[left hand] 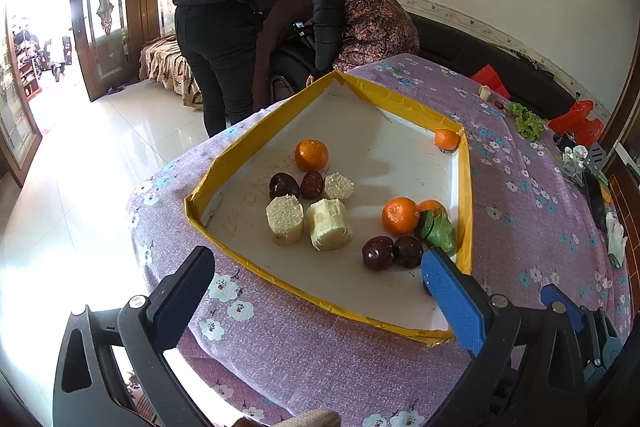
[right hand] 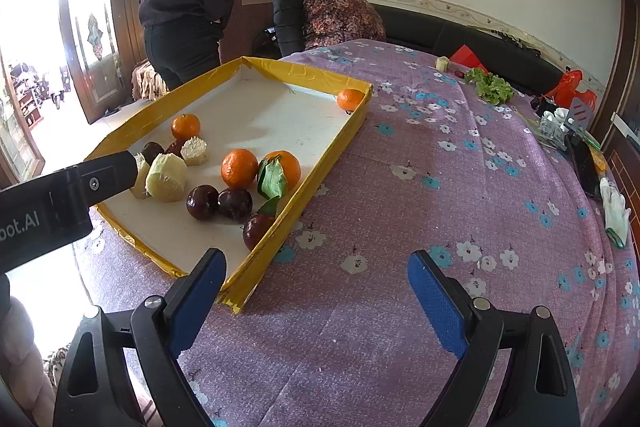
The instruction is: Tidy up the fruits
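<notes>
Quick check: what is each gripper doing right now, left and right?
Left gripper: open, holding nothing, over the tray.
Right gripper: open, holding nothing.

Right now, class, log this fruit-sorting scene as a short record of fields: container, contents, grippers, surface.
container: yellow-edged tray with a white floor
oranges: four, one alone in the far corner
dark plums: at least five
pale cut chunks: three, grouped
left gripper: open, empty
right gripper: open, empty
surface: purple flowered tablecloth
</notes>
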Motion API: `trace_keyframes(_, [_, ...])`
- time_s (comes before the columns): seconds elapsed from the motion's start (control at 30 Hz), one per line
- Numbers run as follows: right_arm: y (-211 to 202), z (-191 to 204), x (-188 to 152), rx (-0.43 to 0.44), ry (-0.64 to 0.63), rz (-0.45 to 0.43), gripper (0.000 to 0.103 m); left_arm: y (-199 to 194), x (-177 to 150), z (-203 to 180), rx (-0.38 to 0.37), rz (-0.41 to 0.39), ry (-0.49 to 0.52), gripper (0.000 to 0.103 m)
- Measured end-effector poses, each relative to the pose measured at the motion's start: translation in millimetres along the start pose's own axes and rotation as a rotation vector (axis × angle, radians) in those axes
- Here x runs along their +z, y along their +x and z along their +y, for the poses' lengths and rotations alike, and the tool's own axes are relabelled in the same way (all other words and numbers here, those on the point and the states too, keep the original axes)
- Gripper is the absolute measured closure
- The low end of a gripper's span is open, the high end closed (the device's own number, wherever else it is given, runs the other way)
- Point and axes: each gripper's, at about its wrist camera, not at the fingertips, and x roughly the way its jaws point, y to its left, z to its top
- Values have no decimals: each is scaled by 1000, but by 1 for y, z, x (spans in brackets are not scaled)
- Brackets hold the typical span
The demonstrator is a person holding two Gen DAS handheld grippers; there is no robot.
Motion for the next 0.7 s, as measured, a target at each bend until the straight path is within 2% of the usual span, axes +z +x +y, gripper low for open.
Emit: trace_keyframes(0.7, [-2,8,4,-5,-28,-2,8,-3,2,11,8,-18,-25,0])
